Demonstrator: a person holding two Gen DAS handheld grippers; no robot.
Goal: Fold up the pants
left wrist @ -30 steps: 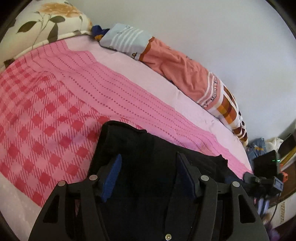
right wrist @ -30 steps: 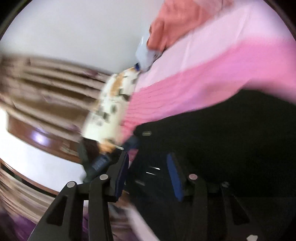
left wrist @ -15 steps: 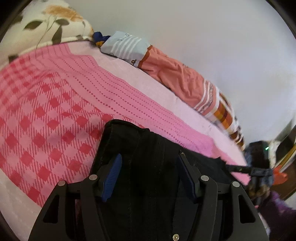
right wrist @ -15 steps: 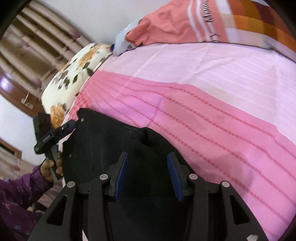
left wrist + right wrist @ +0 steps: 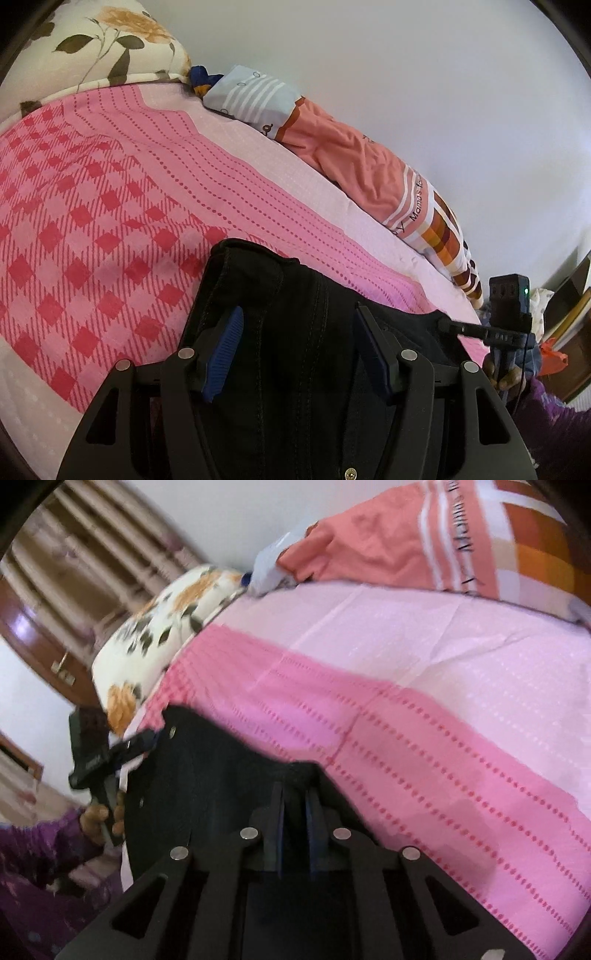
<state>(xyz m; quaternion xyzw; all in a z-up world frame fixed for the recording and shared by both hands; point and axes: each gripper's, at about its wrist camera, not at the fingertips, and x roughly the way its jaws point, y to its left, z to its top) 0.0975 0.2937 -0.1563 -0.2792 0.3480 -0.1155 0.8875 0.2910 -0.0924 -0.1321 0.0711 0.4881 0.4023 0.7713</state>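
Observation:
Black pants [image 5: 295, 295] lie on the pink bedsheet [image 5: 92, 221] at the near edge of the bed. My left gripper [image 5: 297, 332] is open, its blue pads [image 5: 225, 347] standing apart over the cloth at one end, not squeezing it. At the other end, the right wrist view shows my right gripper [image 5: 295, 805] with its jaws closing, nearly together, on a raised fold of the pants [image 5: 221, 775]. From the left wrist view the right gripper [image 5: 448, 325] is at the pants' far right corner. The left gripper [image 5: 144, 740] is also in the right wrist view, beside a metal button.
A floral pillow [image 5: 92, 44] sits at the head of the bed. A rolled orange and striped blanket [image 5: 351, 158] lies along the white wall. A hand in a purple sleeve [image 5: 99, 816] holds the left gripper. A wooden cupboard [image 5: 55, 590] stands beyond the bed.
My right gripper's jaws have gone from apart to nearly together on the pants' edge, after the hand swung and rolled toward the bed. The left gripper has barely moved and stays open.

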